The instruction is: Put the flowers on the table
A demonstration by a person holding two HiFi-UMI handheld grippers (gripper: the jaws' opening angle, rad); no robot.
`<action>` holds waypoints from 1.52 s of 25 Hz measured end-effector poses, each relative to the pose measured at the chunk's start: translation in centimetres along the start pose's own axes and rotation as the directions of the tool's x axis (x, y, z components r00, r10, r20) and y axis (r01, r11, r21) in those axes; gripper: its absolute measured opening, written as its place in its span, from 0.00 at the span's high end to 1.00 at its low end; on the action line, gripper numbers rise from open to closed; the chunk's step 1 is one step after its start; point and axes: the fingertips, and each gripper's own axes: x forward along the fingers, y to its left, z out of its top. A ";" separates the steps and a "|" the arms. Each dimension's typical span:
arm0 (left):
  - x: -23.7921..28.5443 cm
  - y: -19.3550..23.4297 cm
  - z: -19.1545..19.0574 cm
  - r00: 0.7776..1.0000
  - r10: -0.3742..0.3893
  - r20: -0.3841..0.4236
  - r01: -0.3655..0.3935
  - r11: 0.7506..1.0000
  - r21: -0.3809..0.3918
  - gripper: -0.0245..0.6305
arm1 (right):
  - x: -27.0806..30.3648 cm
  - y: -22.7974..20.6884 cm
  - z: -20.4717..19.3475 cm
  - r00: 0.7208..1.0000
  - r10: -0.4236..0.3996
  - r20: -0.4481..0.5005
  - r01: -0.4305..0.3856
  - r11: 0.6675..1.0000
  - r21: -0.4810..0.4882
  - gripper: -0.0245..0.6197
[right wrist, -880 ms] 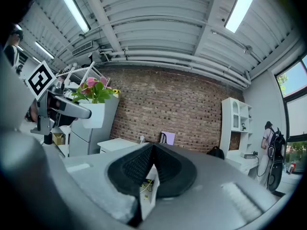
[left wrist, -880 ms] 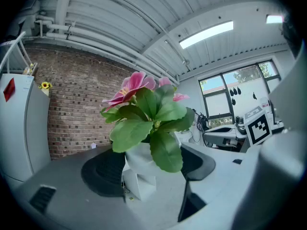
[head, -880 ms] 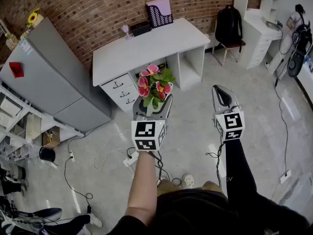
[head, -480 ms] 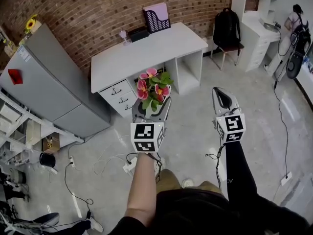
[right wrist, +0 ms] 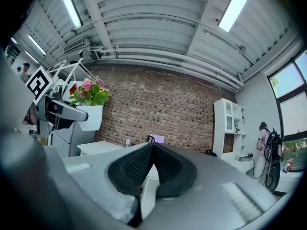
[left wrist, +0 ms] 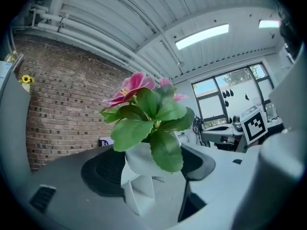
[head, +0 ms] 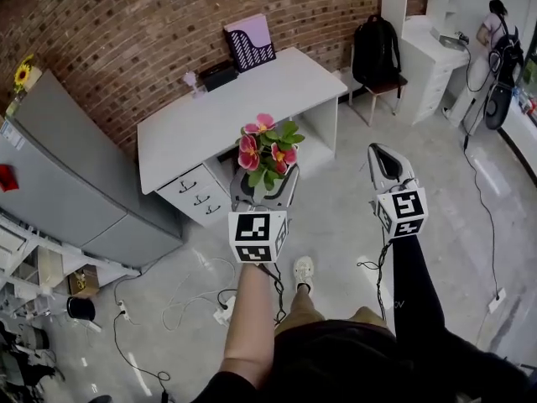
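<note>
The left gripper (head: 263, 193) grasped a small white pot of pink flowers with green leaves (head: 267, 154), its jaws wide and pressed against the pot's two sides. It held the pot upright in the air above the pale grey floor (head: 336, 204), just short of the near edge of the long white desk surface (head: 210, 120). That surface lay bare across its middle and front. A black-and-lilac file rack (head: 248, 44) and a dark box (head: 220, 75) stood along its back edge by the red brick wall (head: 126, 23). The right gripper (head: 383, 159) hung well apart, jaws clenched together on nothing. White cables (head: 197, 288) trailed on the floor lower left. The left gripper view showed the pot seated between dark pads (left wrist: 103, 171), which leaves covered in the head view. The right gripper view showed the pot side-on, level with the surface.
</note>
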 end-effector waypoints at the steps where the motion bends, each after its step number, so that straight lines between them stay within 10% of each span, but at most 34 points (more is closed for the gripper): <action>1: 1.2 0.6 0.1 1.000 -0.014 0.006 0.014 1.000 -0.002 0.45 | 1.2 -0.6 0.1 1.000 -0.011 -0.001 0.011 1.000 -0.002 0.96; 19: 20.8 13.2 0.9 0.994 -0.112 0.012 0.112 0.994 -0.018 0.45 | 20.5 -5.6 0.0 0.989 -0.146 0.017 0.147 0.989 -0.013 0.96; 38: 35.0 14.7 -2.0 0.990 -0.141 -0.025 0.141 0.990 -0.019 0.45 | 31.3 -12.7 -5.5 0.992 -0.128 -0.021 0.129 0.991 0.028 0.96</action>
